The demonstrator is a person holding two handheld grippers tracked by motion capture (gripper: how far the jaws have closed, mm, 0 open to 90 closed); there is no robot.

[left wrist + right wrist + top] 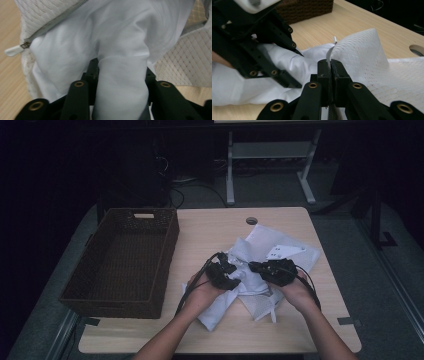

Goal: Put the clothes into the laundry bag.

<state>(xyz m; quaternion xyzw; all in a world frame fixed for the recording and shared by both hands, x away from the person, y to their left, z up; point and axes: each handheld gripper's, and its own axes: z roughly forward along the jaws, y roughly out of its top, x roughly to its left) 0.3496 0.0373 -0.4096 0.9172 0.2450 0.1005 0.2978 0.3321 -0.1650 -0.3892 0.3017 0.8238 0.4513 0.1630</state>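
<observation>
Darkness swallows the room beyond the tabletop [210, 227]. Tiny dark marks on the white garment [280, 251] stay unreadable. Each claw, left [121, 72] and right [331, 66], pinches its cloth.

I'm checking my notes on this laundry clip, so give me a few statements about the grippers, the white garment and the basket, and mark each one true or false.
1. The right gripper is shut on the edge of the mesh laundry bag. True.
2. The white garment is bunched between the left gripper's jaws. True.
3. The wicker basket holds the white garment. False: nothing lies in the basket; the garment is on the table beside it.
4. The basket stands to the right of both hands in the high view. False: it stands to their left.
5. The bag's zipper pull shows in the left gripper view. True.
</observation>
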